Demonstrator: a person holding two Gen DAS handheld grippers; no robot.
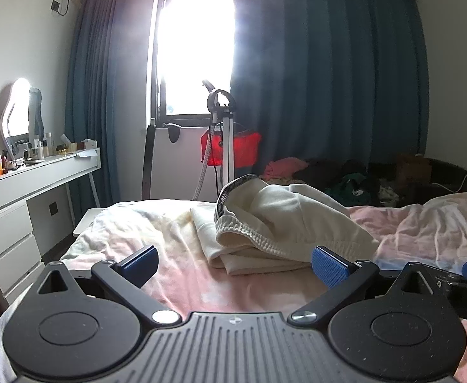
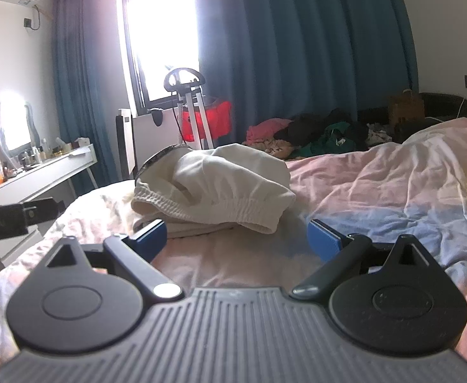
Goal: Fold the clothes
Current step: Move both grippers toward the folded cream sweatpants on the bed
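Both claws hang released over a bed (image 1: 425,223): left claw (image 1: 233,265) and right claw (image 2: 236,239), blue pads spread wide, nothing between them. Pink rumpled bedding fills the near ground. Just beyond the fingertips, a cream garment (image 1: 284,223) with an elastic waistband lies bunched atop folded cream cloth.

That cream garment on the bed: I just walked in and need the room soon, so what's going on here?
A person holds a pair of tongs in each hand, aimed at the cream garment lying bunched on the pink bed. The left tongs and right tongs are both open and empty, just short of the cloth. No fold of it has begun. More clothes are piled beyond.
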